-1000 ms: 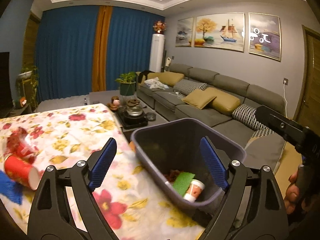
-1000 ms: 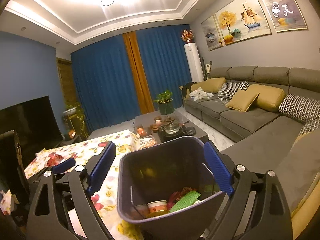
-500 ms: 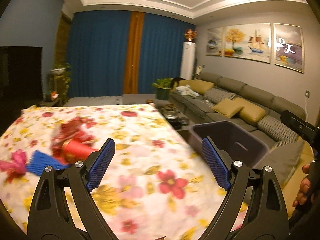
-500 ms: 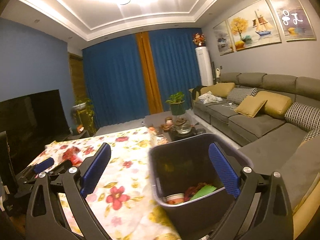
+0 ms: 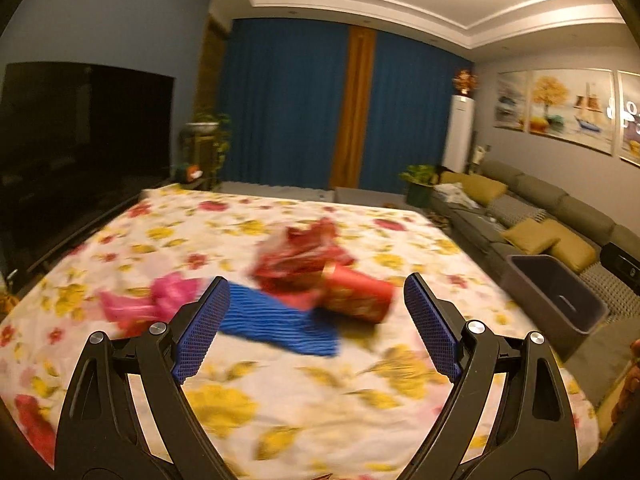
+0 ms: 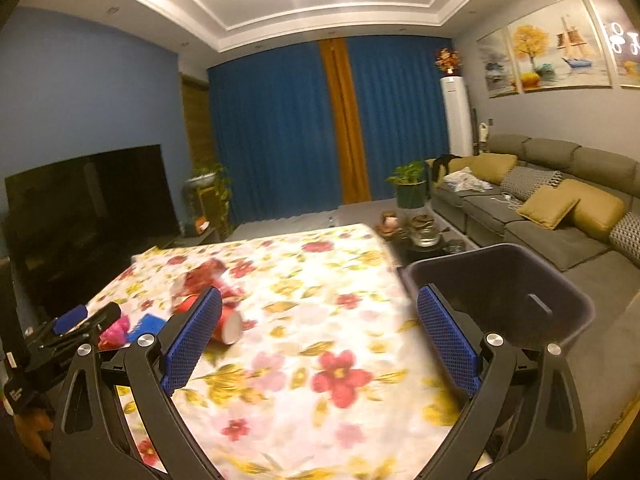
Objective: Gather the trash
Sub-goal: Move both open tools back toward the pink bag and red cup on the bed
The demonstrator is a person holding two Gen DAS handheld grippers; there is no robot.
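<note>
While both grippers hang spread and empty over the flowered tablecloth (image 5: pixel 304 408), the left gripper (image 5: pixel 316 320) faces a red paper cup (image 5: pixel 358 294) mid-table; next, pinch it and carry it to the dark plastic bin (image 6: pixel 516 280) at the table's right edge.

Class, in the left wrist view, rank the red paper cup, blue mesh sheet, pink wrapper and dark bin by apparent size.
1. Blue mesh sheet
2. Dark bin, though it stands farther off
3. Red paper cup and pink wrapper: alike, blurred, unranked
</note>
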